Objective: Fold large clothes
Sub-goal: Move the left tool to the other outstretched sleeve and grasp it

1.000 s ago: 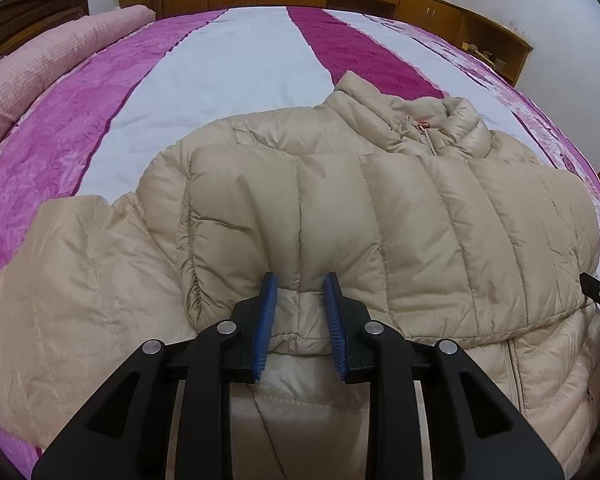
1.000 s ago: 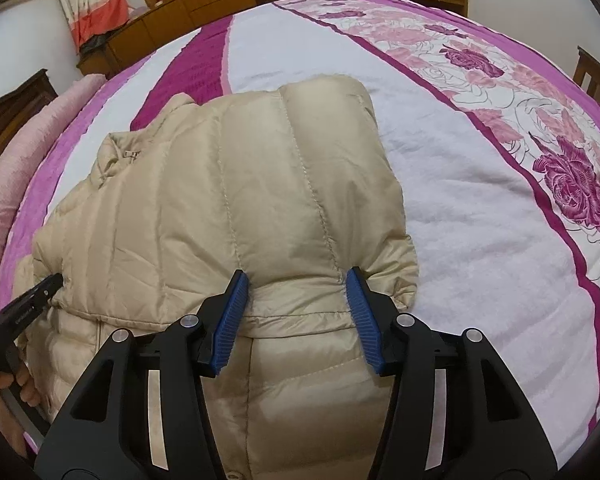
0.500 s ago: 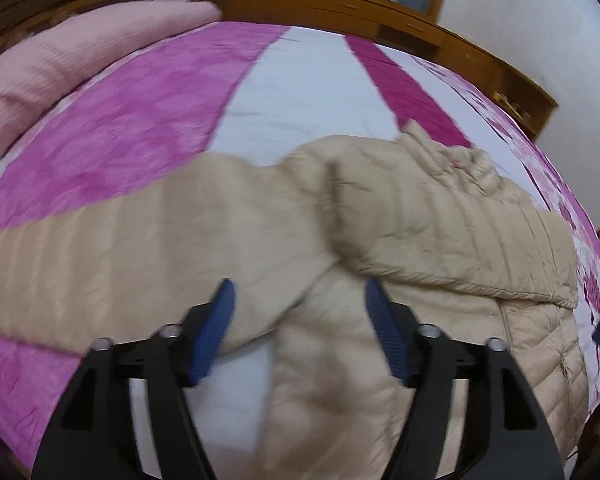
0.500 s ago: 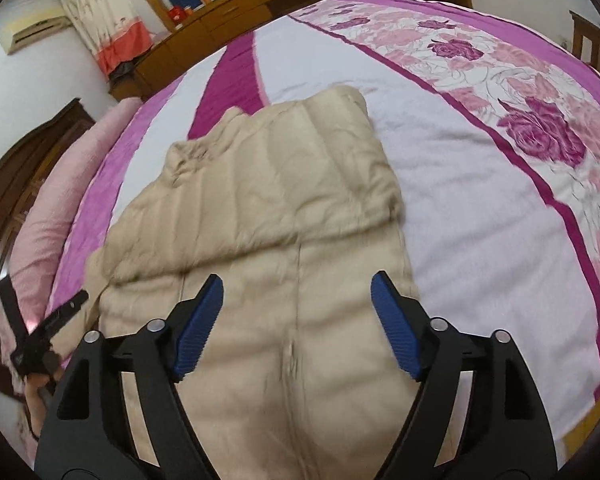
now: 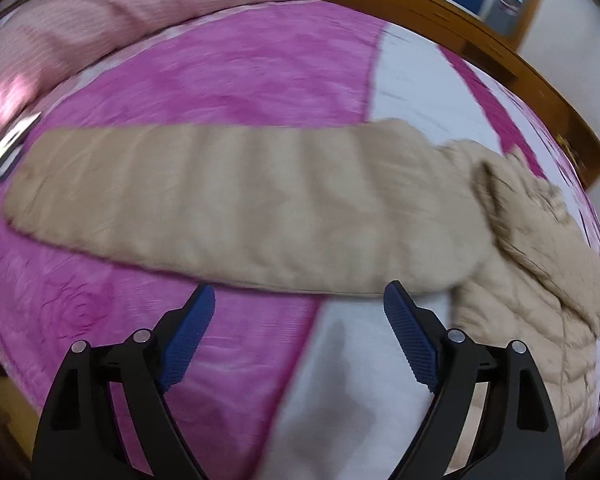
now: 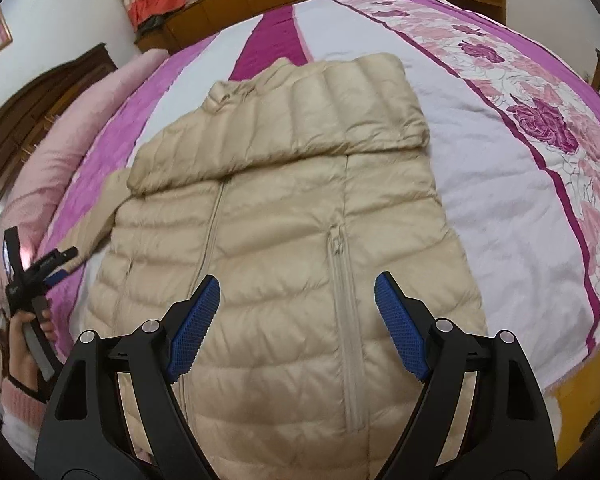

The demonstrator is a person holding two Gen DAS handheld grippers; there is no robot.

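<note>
1. Jacket [image 6: 284,216]: a beige quilted puffer lies flat and zipped across the middle of the right wrist view, collar toward the top of the frame, on the striped pink-and-white bedspread [image 6: 500,208].
2. One sleeve is folded across the chest, below the collar, as a band in the upper centre of that view.
3. Other sleeve [image 5: 228,204]: in the blurred left wrist view it stretches straight out across the middle of the frame, from the body at right toward the left edge, not yet folded in.
4. Left gripper [image 5: 298,338] hangs just below that sleeve at bottom centre; its jaws have just been opening and stand wide, nothing between them.
5. Right gripper [image 6: 296,328] hovers over the lower front of the jacket at bottom centre, jaws having just spread apart, with only the fabric beneath them and no grip on it.
6. A person's hand [image 6: 24,344] at the lower left of the right wrist view carries the left tool.
7. Risks, as I judge them: the slippery, puffy shell may spring the folded sleeve open; pinching the outstretched sleeve at only one layer or near its edge could drag the body askew; pulling it too fast could rumple the bedspread and spoil the alignment.
</note>
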